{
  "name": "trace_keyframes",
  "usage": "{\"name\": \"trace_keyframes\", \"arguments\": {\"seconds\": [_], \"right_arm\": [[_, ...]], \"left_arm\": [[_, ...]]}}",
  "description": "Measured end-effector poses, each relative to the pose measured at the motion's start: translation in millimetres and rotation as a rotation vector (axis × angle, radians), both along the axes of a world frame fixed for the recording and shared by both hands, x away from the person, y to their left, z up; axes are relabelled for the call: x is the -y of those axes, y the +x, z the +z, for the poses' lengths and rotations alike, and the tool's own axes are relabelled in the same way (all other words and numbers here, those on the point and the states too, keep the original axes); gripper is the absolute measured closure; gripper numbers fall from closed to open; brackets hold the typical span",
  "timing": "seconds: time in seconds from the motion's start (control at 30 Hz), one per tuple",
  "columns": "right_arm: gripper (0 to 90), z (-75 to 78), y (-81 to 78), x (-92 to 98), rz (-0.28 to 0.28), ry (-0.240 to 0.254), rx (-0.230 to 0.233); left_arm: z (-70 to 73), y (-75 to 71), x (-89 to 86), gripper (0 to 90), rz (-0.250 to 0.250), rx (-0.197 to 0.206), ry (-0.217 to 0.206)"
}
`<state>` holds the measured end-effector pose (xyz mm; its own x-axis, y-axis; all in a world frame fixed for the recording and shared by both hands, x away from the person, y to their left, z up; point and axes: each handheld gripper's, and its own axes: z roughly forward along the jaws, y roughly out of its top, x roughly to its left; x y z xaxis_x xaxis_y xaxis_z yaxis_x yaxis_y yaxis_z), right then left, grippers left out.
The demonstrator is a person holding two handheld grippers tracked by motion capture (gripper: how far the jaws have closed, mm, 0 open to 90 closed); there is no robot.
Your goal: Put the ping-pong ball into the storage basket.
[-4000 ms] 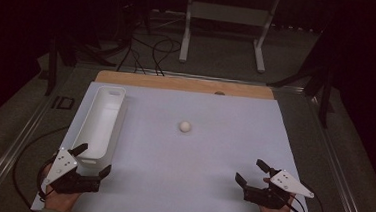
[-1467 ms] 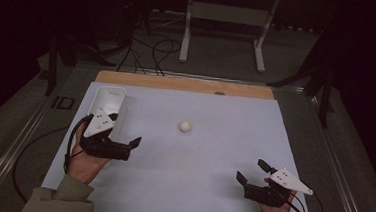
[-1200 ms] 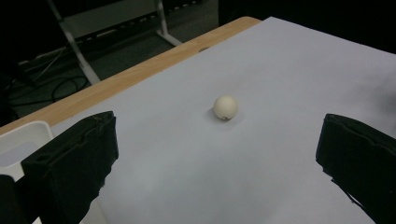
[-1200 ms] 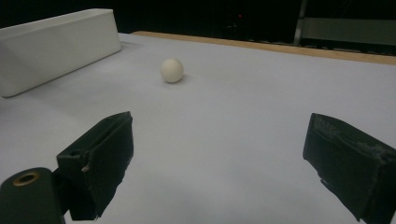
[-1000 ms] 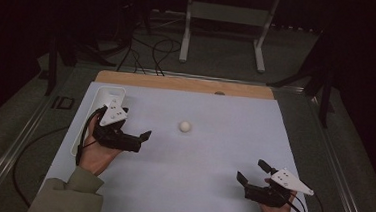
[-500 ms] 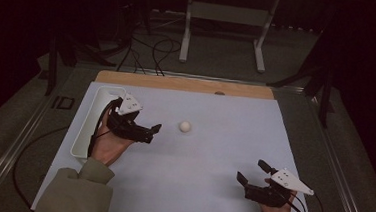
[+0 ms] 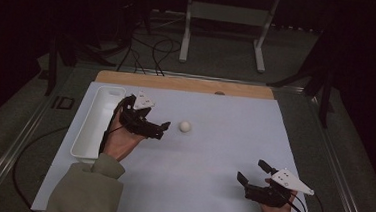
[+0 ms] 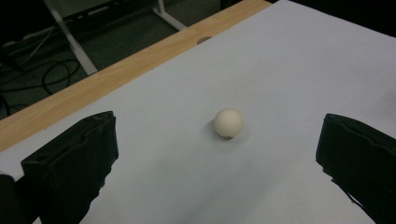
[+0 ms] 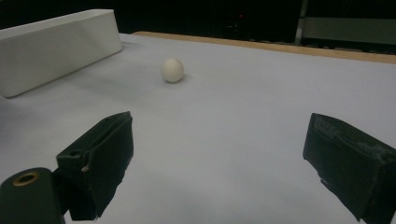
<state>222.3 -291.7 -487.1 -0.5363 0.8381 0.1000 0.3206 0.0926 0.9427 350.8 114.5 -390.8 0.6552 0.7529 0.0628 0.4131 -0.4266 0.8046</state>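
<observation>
Both grippers had their jaws wide and empty. One ball (image 7: pixel 185 127) lay mid-table, just ahead of the left gripper (image 7: pixel 162 131); the right gripper (image 7: pixel 253 173) rested well apart. Judged step: approach; next, straddling the ball squarely, then closing gently lest it roll.

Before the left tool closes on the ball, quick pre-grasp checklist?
1. Left tool open: ok, jaws wide apart.
2. Ball between the jaws' line: ok, roughly centred ahead in the left gripper view.
3. Jaws around ball: not ok, it lies ahead of them.
4. Ball free on the white sheet: ok, nothing touching it.
5. Right tool out of the way: ok, near corner.
6. Tray clear of path: ok, behind hand.
</observation>
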Motion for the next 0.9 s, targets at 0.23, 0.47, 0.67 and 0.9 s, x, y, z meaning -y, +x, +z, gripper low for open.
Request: {"name": "trace_keyframes", "arguments": {"seconds": [0.23,0.47,0.67,0.9], "right_arm": [[7.8,-0.2,0.5,-0.1,0.0,-0.002,-0.003],[7.8,0.2,0.7,0.9,0.005,-0.005,-0.007],[7.8,0.0,1.0,-0.1,0.011,-0.007,-0.008],[7.8,0.3,0.9,-0.3,0.012,-0.006,-0.01]], "left_arm": [[-5.1,10.0,10.6,0.0,0.0,-0.024,0.027],[-7.9,20.3,20.0,0.0,-0.022,-0.026,0.037],[-15.6,28.0,22.6,0.0,-0.039,-0.051,0.03],[-18.4,32.7,29.4,0.0,-0.068,-0.062,0.033]]}}
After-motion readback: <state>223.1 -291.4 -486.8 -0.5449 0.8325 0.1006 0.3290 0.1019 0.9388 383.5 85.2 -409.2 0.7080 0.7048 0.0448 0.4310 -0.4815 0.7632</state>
